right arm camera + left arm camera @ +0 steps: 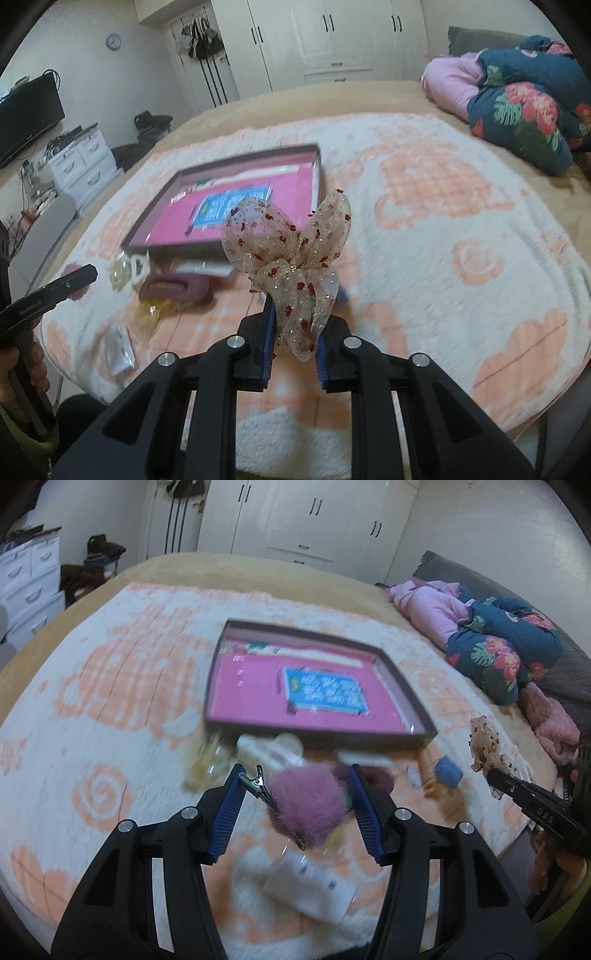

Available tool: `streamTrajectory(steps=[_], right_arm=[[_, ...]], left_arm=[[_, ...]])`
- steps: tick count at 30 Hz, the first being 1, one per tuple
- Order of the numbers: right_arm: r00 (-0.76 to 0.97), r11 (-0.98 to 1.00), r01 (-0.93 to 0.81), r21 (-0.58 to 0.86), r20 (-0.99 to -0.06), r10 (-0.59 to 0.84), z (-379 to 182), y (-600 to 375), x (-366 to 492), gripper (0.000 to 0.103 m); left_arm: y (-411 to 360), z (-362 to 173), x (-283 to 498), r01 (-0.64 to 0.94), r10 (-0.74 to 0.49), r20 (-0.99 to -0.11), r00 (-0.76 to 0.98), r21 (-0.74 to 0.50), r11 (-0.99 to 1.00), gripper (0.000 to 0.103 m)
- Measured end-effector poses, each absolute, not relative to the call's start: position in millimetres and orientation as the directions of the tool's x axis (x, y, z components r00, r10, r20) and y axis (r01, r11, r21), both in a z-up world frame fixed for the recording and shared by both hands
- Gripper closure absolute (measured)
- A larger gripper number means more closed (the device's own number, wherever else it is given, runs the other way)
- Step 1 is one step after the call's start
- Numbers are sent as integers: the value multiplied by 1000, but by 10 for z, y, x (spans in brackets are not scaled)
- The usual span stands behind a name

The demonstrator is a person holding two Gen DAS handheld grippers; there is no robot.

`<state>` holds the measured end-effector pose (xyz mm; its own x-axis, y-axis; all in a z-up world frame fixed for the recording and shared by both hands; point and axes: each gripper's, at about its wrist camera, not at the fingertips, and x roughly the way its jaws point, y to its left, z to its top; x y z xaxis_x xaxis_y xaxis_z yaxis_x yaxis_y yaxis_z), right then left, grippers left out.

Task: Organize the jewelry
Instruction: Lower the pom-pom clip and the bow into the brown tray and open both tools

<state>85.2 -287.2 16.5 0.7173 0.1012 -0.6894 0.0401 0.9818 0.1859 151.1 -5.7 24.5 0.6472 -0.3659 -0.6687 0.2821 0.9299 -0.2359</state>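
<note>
A dark-rimmed tray (402, 686) with a pink floor holds a blue card of small pieces (325, 690); the tray also shows in the right wrist view (317, 173). My left gripper (295, 775) has its fingers wide apart around a pink pom-pom hair clip (306, 805); its metal clip touches the left finger, and I cannot tell if it is held. My right gripper (295, 321) is shut on a sheer beige bow with red dots (291, 258), held above the blanket. The bow also shows at the right of the left wrist view (485, 746).
Loose items lie in front of the tray: a cream claw clip (266, 747), a yellowish clear piece (207, 764), a blue block (448, 771), a maroon clip (177, 290), a small clear packet (118, 347). Folded clothes (495, 646) lie at the right on the bed.
</note>
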Motion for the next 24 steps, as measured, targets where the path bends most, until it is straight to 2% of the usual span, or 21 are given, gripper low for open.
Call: streamTrajectory(steps=[8, 14, 24], right_arm=[[723, 981, 1, 193, -678, 133, 298, -2877, 1295, 85], [704, 968, -15, 250, -685, 187, 287, -2787, 1812, 85], [628, 974, 0, 226, -758, 176, -5, -2622, 2438, 84]], left_arm=[[-239, 438, 1934, 302, -384, -636, 669, -239, 923, 56], [-244, 468, 2313, 277, -373, -629, 682, -250, 928, 56], [-235, 217, 2925, 235, -339, -700, 628, -245, 941, 55]])
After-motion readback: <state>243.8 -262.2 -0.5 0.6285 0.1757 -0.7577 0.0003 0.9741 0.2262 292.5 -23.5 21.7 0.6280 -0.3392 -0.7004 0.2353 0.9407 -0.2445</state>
